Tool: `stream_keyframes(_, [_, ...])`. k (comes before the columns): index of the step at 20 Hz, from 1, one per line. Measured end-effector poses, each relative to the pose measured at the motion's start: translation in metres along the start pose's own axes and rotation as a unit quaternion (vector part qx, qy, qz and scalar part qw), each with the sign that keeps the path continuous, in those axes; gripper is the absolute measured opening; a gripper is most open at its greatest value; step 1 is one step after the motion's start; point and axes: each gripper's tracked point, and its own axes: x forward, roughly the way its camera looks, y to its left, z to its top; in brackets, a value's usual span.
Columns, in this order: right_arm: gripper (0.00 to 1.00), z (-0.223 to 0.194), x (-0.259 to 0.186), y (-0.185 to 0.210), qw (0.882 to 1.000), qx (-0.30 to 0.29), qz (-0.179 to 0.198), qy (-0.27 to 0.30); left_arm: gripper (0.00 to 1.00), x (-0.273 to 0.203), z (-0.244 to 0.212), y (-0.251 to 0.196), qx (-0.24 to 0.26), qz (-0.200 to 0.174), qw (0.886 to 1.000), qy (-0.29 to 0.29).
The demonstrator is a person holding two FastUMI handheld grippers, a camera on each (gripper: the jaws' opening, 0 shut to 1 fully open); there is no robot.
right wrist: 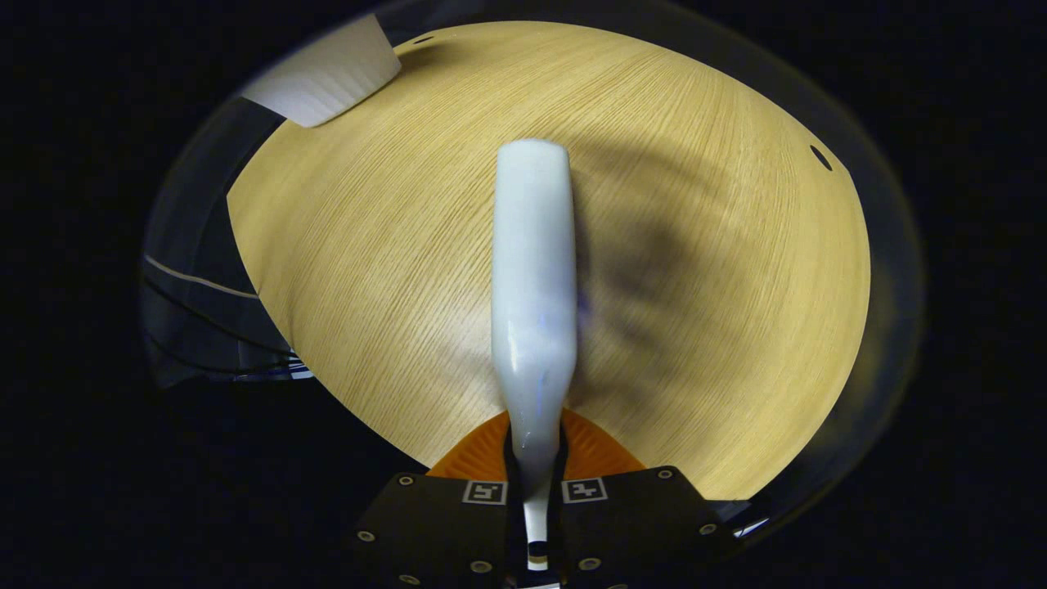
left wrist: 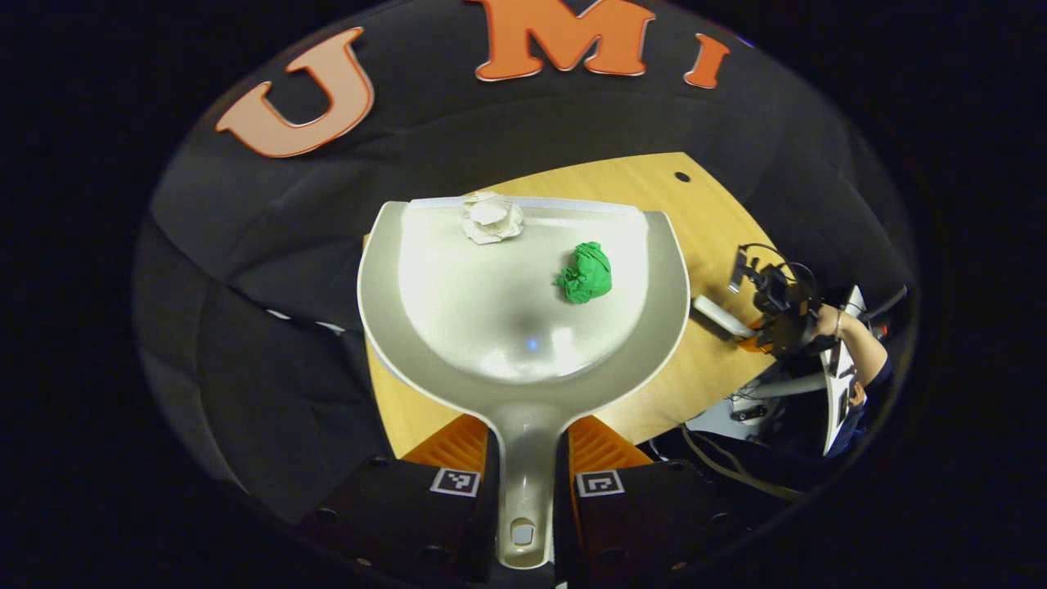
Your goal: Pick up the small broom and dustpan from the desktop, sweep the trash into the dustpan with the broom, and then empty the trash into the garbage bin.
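Now, left gripper (left wrist: 523, 483) pinching dustpan (left wrist: 523, 327) handle, level w/ 2 paper wads, right gripper (right wrist: 536, 483) clamping broom (right wrist: 533, 286) over desk (right wrist: 720, 286).

Readable text: none on the dustpan (left wrist: 523, 327), broom (right wrist: 532, 286) or desk (right wrist: 695, 327).
Square coded markers: on both hand-held grippers' fingers (left wrist: 456, 481), not readable as words.

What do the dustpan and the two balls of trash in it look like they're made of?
Dustpan: probably moulded plastic, since its smooth pale surface shows glossy highlights. White ball and green ball: likely crumpled paper, matte with sharp creases.
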Motion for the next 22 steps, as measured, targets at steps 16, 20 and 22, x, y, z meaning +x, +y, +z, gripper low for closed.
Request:
stream_keyframes(16, [0.1,0.014,0.007,-0.007,1.0,0.003,0.012,0.0,0.28,0.019,0.016,0.136,0.268,0.293,0.916,0.055])
stream_keyframes(20, [0.1,0.017,0.005,-0.01,1.0,0.004,0.013,-0.001,0.27,0.016,0.018,0.136,0.336,0.331,0.878,0.077])
stream_keyframes(22, [0.1,0.02,0.005,-0.01,1.0,0.004,0.014,-0.002,0.22,0.019,0.012,0.135,0.337,0.328,0.878,0.09])
